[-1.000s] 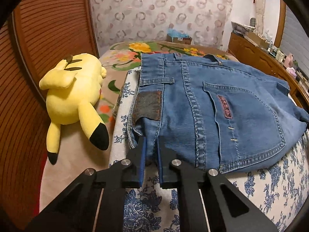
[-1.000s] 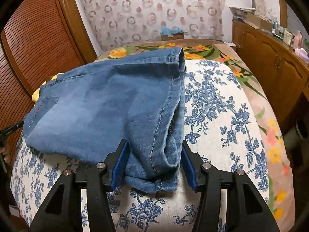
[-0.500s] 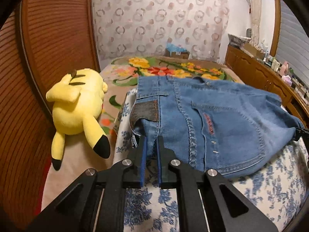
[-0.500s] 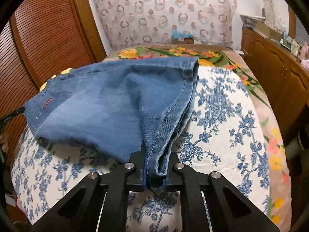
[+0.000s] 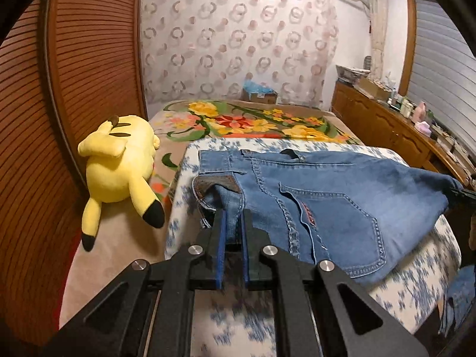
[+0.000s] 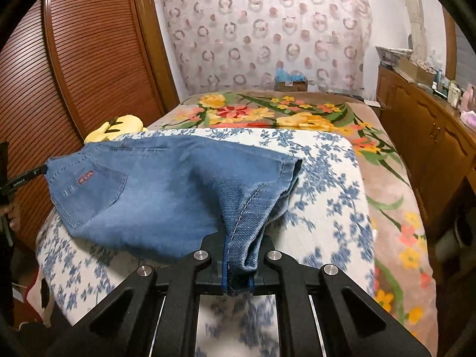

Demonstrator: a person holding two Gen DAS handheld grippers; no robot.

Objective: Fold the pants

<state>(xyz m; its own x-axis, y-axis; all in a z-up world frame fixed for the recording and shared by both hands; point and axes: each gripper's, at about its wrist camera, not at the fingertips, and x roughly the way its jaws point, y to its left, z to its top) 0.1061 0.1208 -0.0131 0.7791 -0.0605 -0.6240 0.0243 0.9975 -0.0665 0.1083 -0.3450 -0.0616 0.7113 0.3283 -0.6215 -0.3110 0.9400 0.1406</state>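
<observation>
Blue jeans lie partly folded on a white cushion with blue flowers, back pocket up. My left gripper is shut on the waistband corner by the brown leather patch and lifts it off the cushion. In the right wrist view the jeans stretch from left to centre. My right gripper is shut on the bunched leg hem end and holds it up. The other gripper's tip shows at the far right of the left wrist view.
A yellow plush toy lies left of the cushion on the bed. A floral blanket covers the bed behind. Wooden louvred doors stand at left, a wooden cabinet with clutter at right.
The right gripper closed on the leg hem a second ago. Both grippers have since risen and pulled back, lifting the near edge of the jeans off the cushion.
</observation>
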